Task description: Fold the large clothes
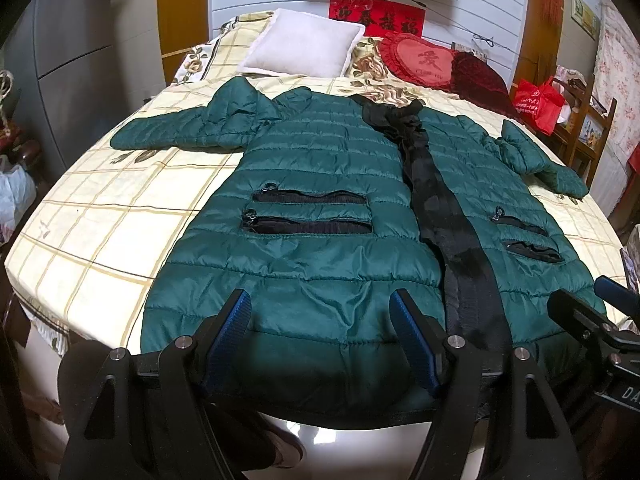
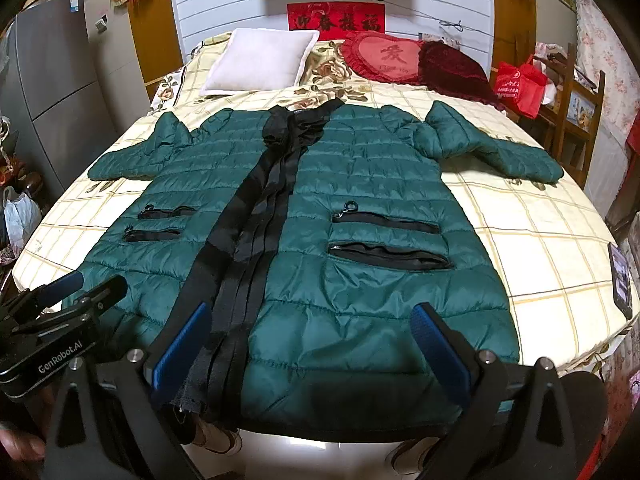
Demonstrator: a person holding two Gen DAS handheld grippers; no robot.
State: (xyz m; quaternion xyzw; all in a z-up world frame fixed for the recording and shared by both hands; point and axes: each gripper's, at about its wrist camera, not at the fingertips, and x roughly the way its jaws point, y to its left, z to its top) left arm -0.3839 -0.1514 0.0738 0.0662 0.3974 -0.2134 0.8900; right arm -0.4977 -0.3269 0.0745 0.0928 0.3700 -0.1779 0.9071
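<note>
A long dark green quilted jacket [image 1: 320,200] lies flat and face up on the bed, sleeves spread to both sides, with a black front placket and black zip pockets. It also shows in the right wrist view [image 2: 360,208]. My left gripper [image 1: 320,304] is open, just above the jacket's hem on its left half. My right gripper [image 2: 312,316] is open above the hem on the right half, beside the black placket [image 2: 248,248]. The right gripper also shows in the left wrist view [image 1: 592,304], and the left gripper in the right wrist view [image 2: 80,288]. Neither holds anything.
The bed [image 1: 104,208] has a cream checked sheet. A white pillow [image 1: 304,44] and red heart cushions [image 1: 428,60] lie at its head. A red bag [image 1: 538,102] sits on a wooden shelf at the right. A dark phone [image 2: 622,280] lies near the bed's right edge.
</note>
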